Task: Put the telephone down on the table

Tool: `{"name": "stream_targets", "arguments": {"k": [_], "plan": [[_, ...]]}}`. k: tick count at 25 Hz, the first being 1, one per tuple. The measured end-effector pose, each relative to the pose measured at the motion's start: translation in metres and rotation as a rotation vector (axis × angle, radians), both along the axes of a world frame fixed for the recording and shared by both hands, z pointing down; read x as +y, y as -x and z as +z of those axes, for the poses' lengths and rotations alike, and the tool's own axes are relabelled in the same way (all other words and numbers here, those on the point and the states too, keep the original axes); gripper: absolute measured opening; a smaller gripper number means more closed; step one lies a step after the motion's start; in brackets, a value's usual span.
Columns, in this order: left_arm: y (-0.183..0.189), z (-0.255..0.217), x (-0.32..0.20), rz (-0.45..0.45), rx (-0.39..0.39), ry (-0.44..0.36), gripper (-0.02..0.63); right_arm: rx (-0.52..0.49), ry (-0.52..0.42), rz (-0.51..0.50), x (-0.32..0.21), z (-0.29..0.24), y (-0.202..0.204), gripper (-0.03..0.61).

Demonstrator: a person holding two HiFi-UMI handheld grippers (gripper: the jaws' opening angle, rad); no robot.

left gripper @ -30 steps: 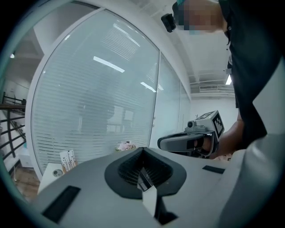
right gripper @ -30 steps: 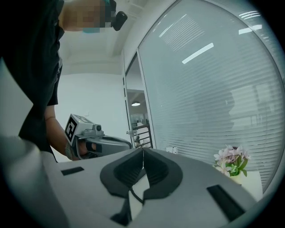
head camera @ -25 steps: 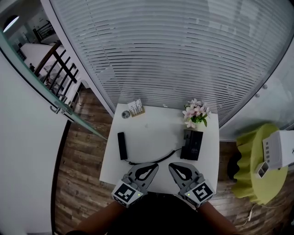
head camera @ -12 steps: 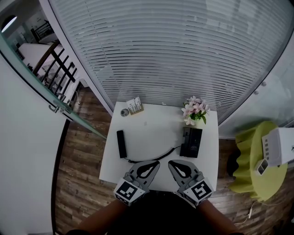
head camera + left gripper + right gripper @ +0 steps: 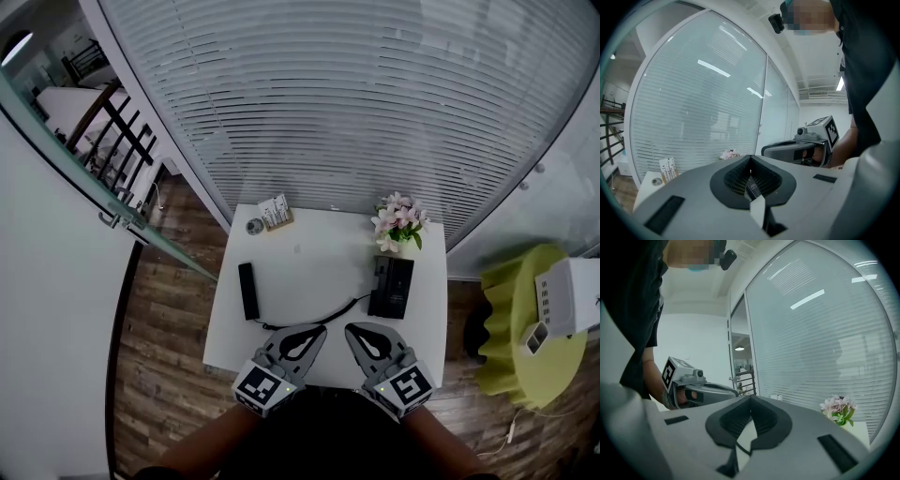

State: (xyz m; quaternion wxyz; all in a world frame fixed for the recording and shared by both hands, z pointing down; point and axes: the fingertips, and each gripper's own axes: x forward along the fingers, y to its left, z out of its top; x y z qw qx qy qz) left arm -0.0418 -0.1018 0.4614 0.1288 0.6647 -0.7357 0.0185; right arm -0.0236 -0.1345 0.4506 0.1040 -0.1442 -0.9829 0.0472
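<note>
The black telephone handset (image 5: 247, 291) lies flat on the left part of the small white table (image 5: 309, 258). Its dark cord (image 5: 319, 322) curves across to the black telephone base (image 5: 391, 288) at the right. My left gripper (image 5: 320, 329) and right gripper (image 5: 350, 329) hover side by side over the table's near edge, both shut and empty, apart from the telephone. In the left gripper view the jaws (image 5: 751, 161) meet with nothing between them. In the right gripper view the jaws (image 5: 751, 401) meet the same way.
A pot of pink flowers (image 5: 397, 225) stands at the table's back right. A card holder (image 5: 275, 215) and a small round object (image 5: 254, 226) sit at the back left. A window with blinds lies behind. A green stool (image 5: 511, 337) carrying a white device stands to the right.
Nothing on the table has moved. Both grippers stay shut at the near edge; only the head view has shifted a little.
</note>
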Motion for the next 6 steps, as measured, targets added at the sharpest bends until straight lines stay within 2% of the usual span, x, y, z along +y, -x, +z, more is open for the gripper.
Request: {"name": "stream_targets", "arguments": {"k": [6], "plan": [[0.0014, 0.0009, -0.0021, -0.001, 0.004, 0.002, 0.009, 0.0, -0.001, 0.001, -0.0026, 0.0018, 0.0005, 0.023]]}}
